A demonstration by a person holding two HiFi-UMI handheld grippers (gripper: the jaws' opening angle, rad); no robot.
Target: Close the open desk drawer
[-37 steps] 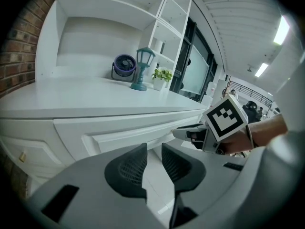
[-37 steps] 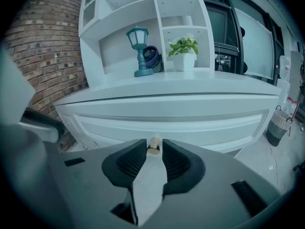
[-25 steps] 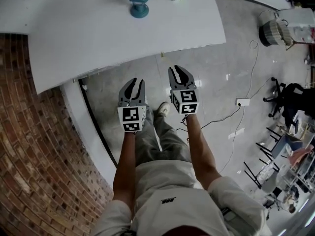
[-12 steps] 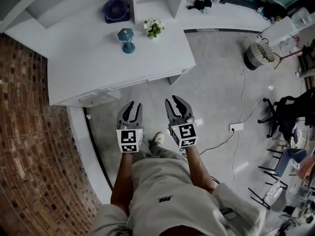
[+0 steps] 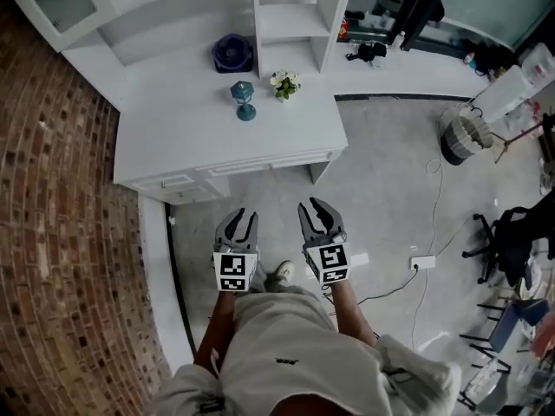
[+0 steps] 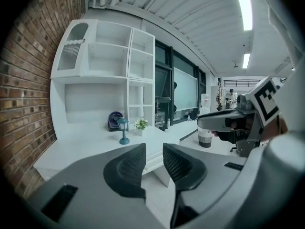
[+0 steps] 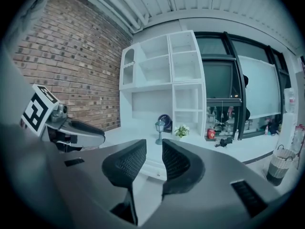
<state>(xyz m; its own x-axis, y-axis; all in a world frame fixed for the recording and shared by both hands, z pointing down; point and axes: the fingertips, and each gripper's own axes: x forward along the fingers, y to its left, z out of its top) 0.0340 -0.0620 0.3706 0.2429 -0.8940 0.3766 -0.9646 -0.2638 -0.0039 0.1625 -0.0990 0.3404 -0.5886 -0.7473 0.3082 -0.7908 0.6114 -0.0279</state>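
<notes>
The white desk (image 5: 199, 137) lies ahead of me in the head view, its drawer fronts (image 5: 186, 182) along the near edge. The left one seems to stand slightly out; I cannot tell for sure. My left gripper (image 5: 238, 218) and right gripper (image 5: 314, 208) hover side by side over the floor, well short of the desk and touching nothing. The left gripper view shows the left gripper (image 6: 154, 149) with a narrow gap between its pads and nothing in it. In the right gripper view the right gripper (image 7: 153, 144) looks the same, aimed at the desk.
On the desk stand a teal lantern (image 5: 244, 100), a small flower pot (image 5: 284, 83) and a purple round object (image 5: 231, 53), below a white shelf unit (image 5: 295, 16). A brick wall (image 5: 61, 232) runs on the left. A bin (image 5: 464, 137), power strip (image 5: 422, 262) and cables lie right.
Both grippers have risen and drawn back from the desk's front edge. The desk now looks smaller and farther off, and the whole shelf unit has come into view.
</notes>
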